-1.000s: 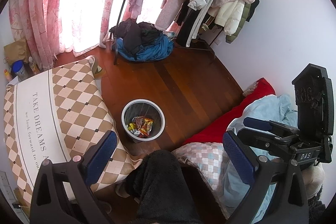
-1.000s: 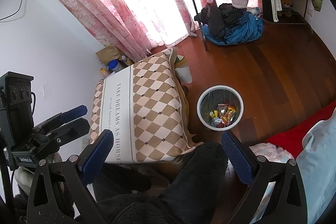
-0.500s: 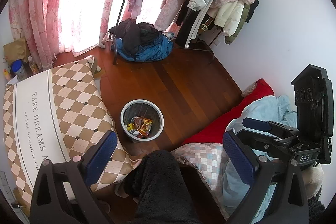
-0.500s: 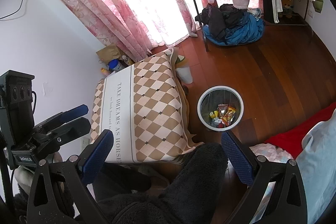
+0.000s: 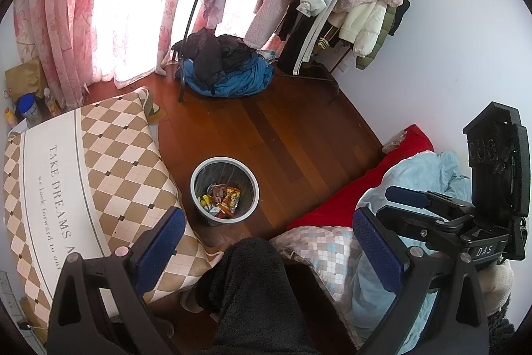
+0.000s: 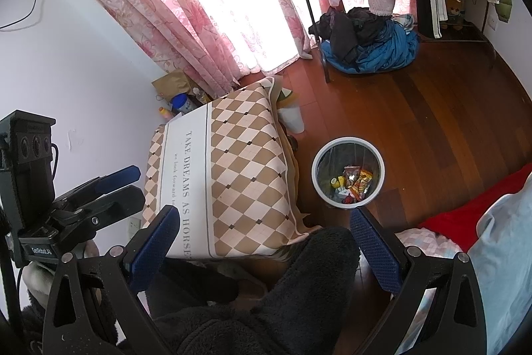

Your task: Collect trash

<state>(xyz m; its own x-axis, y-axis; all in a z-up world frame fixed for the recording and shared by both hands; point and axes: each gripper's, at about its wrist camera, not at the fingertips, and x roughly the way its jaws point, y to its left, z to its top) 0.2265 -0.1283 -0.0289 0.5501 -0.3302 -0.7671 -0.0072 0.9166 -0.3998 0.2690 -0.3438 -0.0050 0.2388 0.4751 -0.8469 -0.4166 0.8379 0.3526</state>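
So both grippers hang empty high over the room, and the trash looks already binned.

Biggest thing around is the diamond-check tabletop (image 5: 99, 155) at about 9 o'clock in the left view, bare as far as I can see, then the wood floor (image 5: 282, 128), then the bed (image 5: 415, 172) at 3 o'clock and the clothes pile (image 5: 229, 69) up at 12. The grey bin (image 5: 224, 190) sits on the floor just beside the tabletop's edge, near centre, with the wrappers (image 5: 226, 198) down inside it. The left gripper (image 5: 269, 242) and right gripper (image 6: 262, 242) both have their fingers spread wide, nothing between them. My guess: collecting is basically done, and the next move is scanning for leftovers. The person's dark knee (image 5: 252, 281) at 6 o'clock blocks a straight reach down.
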